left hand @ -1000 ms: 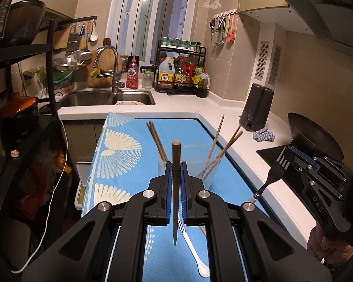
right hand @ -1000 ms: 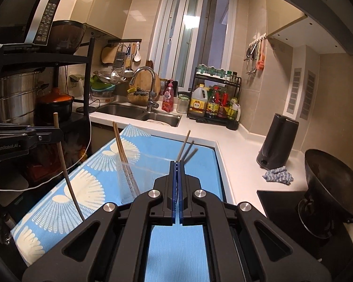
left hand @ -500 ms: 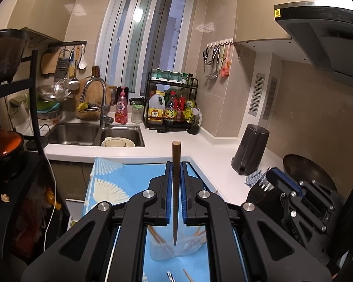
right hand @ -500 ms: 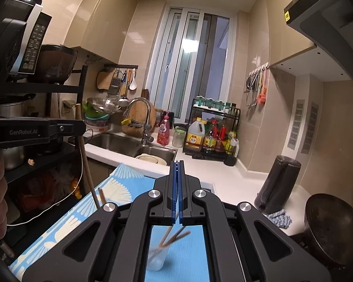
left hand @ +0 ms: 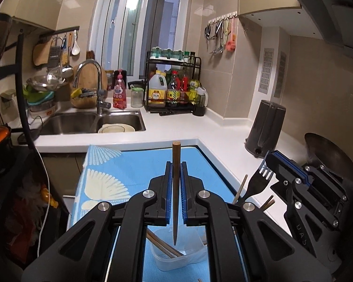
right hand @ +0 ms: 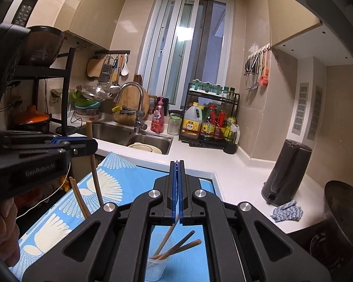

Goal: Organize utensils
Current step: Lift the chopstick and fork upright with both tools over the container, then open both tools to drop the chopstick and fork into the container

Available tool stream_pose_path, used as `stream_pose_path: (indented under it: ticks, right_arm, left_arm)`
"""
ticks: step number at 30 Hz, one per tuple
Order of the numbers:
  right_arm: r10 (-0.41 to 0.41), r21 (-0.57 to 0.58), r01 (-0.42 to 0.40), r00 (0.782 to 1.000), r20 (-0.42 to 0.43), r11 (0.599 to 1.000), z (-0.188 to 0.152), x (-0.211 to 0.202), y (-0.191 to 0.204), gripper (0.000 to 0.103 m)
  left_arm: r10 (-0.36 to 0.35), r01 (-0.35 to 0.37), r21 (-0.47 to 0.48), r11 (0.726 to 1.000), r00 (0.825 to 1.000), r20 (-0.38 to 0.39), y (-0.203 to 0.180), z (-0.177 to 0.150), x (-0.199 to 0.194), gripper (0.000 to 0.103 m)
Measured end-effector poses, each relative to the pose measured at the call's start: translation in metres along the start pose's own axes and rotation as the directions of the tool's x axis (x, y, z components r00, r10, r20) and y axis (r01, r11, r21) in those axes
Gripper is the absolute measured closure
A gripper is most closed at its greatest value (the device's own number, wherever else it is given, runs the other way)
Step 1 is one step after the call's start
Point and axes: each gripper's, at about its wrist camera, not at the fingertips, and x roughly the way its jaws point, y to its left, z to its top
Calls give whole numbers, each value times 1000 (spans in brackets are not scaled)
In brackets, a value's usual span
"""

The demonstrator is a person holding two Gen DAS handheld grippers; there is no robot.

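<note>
My left gripper (left hand: 175, 176) is shut on a brown chopstick (left hand: 175, 188) held upright, its tip just above a clear plastic cup (left hand: 176, 256) that holds other chopsticks on the blue mat (left hand: 129, 171). My right gripper (right hand: 176, 178) is shut on a metal fork (left hand: 258, 183); the fork shows only in the left wrist view, tines up, right of the left gripper. In the right wrist view a second clear cup (right hand: 157, 265) with several chopsticks sits below my right gripper, and the left gripper (right hand: 82, 144) with its chopstick (right hand: 94, 171) is at the left.
A double sink (left hand: 91, 122) with a faucet lies beyond the mat. A condiment rack (left hand: 174, 89) stands at the back. A dark kettle (left hand: 266, 129) and a black wok (left hand: 329, 162) are on the right counter. A dark shelf rack (right hand: 35, 94) stands at the left.
Both grippers tilted up and rose over the cups, then settled. The left gripper's chopstick tip now hangs over the cup. The fork stays in the right gripper.
</note>
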Motion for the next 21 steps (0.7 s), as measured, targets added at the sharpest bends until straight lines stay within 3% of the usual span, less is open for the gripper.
stream_pose_path:
  ticks: [8,10,13,21]
  right_arm:
    - [33,21,-31,996,-88,999,-27,21,5,101]
    - [36,30,-33,995,-97,999,-29,16,3,95]
    - [27,38,-24,998,-63,999,-26,-4,0,79]
    - [37,85,-36,999,-10,996,-22,-73,-12,78]
  left_arm:
    - [-20,20,10,1000,999,-44,5,-25,16,96]
    - [-32,31,-2,1000,999,-44,8,-27,12,96]
    - [-42,42,-15,999,999,-20,12,-26,-6,96]
    - [-21,22,-30,999,998,51,9,-33,-65,93]
